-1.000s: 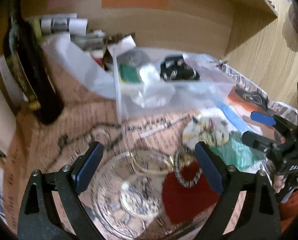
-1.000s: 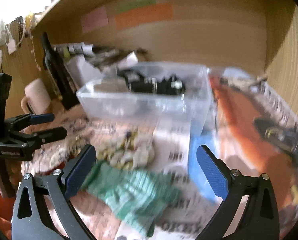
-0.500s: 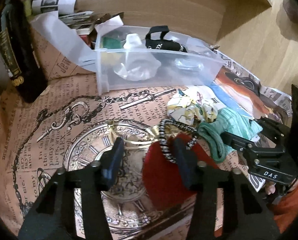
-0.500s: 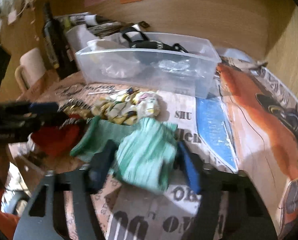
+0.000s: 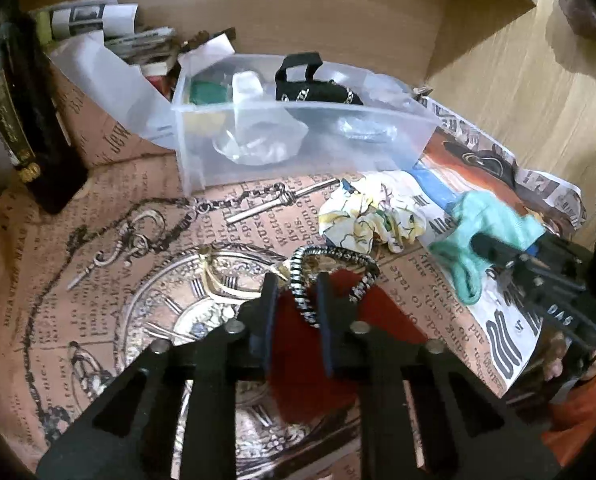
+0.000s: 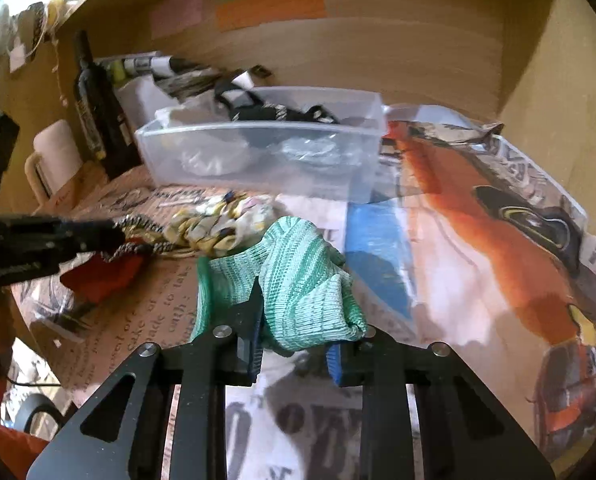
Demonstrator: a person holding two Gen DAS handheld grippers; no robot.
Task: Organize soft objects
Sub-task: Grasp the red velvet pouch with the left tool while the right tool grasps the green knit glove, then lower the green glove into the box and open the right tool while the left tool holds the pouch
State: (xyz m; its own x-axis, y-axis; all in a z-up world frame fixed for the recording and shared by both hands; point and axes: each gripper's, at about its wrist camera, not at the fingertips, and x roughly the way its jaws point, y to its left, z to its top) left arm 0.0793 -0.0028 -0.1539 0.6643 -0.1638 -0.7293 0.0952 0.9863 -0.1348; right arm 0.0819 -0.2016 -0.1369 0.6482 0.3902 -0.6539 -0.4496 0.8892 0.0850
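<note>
Left gripper closing on light, floppy striped cord bracelet; right gripper closing, pinching soft green glove mid-bunch.

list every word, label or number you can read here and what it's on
"DAS": white letters on the body of the right hand-held gripper.
"cake" and "to take": print on the brown paper table cover.
"Watton", less surely: the same cover, below the clear plastic bin.
Dark bottle: gold label, too blurred to read.
Newspaper: large black headline letters, cut off and blurred.
Sticky notes on the wall: blank.
</note>
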